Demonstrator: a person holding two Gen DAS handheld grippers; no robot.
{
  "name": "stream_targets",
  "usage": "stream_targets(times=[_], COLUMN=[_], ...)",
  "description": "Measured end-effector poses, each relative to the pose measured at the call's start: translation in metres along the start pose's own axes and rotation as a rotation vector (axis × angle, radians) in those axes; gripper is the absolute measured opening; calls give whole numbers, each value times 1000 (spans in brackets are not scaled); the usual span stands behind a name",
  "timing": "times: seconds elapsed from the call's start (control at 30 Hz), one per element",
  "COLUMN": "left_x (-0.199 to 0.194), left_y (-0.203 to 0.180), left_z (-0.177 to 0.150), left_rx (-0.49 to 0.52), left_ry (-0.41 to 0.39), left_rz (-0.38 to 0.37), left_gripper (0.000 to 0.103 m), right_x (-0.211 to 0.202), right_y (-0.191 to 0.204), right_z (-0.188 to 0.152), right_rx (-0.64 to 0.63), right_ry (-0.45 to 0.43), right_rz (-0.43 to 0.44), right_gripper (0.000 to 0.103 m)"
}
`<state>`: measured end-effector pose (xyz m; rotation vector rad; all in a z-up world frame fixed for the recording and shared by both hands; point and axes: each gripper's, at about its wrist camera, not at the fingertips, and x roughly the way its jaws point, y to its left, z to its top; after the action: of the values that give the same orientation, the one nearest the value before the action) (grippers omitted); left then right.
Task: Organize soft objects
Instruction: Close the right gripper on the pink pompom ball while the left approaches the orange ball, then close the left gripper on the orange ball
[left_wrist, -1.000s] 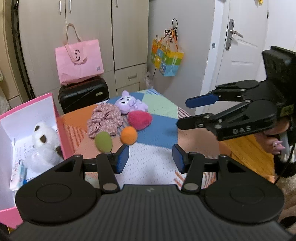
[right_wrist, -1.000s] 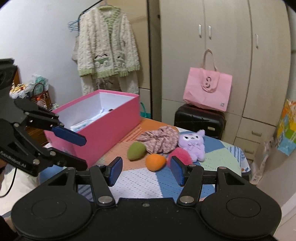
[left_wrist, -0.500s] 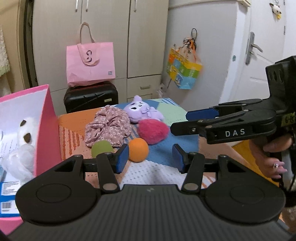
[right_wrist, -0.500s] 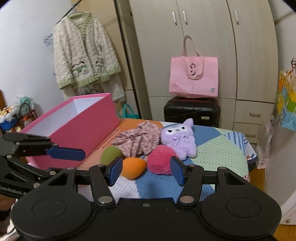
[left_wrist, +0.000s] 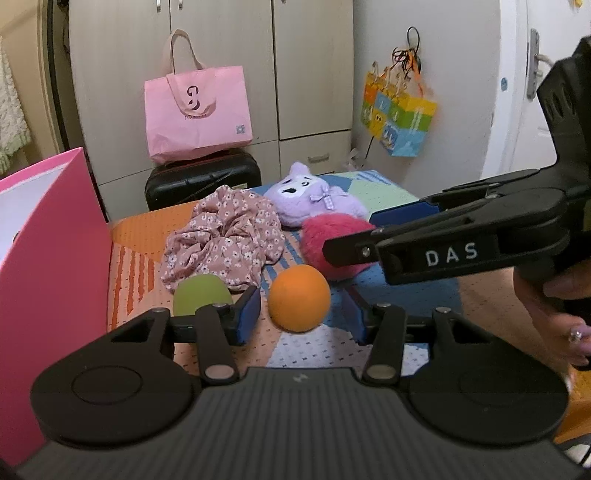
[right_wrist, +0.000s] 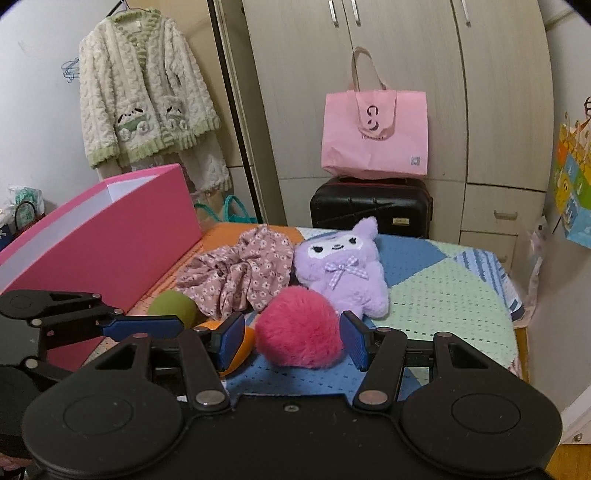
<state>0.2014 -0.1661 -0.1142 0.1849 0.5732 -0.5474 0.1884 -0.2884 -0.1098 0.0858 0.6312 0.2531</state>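
Lining up on the orange ball, I see it sitting on the patchwork cloth straight ahead of my left tongs, framed in the gap between the two blue pads, neither pad touching it. Those jaws stand partly open and have just been closing a little, with nothing pressed between them. My right tongs are also partly open and empty; the pink pompom lies dead ahead in their gap, unpinched as far as I can see.

So each hand has its own target in front: left nearer the ball, right nearer the pompom. The two tongs are close together, my right reaching across in the left view just above the pompom, so I judge crowding to be the risk.

Neither ball nor pompom has a long axis to speak of; both are round, so the angle of grip hardly matters. The green ball lies just left of the orange one, partly behind my left finger. The flowered cloth is bunched behind them, and the purple plush lies face up, ears toward the wardrobe, feet toward me. The pink box stands open to my left, the likely place for all of it.
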Motion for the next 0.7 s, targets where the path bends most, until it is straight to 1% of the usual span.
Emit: stream_targets(times=[0.1,0.2,0.27,0.3,0.4,0.5,0.6,0.7], left_x=[5,7,9,10,14,15,15,14], left_y=[-4,-8,-7,-7,-10,-13,-15,-17], left_z=[0,-2,-2,-2,0,0,-1,-2], left_rx=[9,27,21,19,43,41,49,50], left_ry=[12,6,10,10,14,8,2,-5], left_rz=[0,51,46,52,92,103,116,125], left_gripper=[45,44,44,42,38,38,37,36], right_x=[7,14,19,21,19,11,0,-9], right_y=[-1,-2,-3,-3,1,1,-2,-7], right_z=[0,-1,-2,-3,-6,-9,-15,-21], right_rx=[-2,-11,-12,-11,-31,-15,-4,41], right_ry=[17,39,57,63,47,34,9,-2], right_rz=[-6,-25,-21,-13,-22,-11,-44,-66], right_gripper=[62,62,60,58,54,52,52,52])
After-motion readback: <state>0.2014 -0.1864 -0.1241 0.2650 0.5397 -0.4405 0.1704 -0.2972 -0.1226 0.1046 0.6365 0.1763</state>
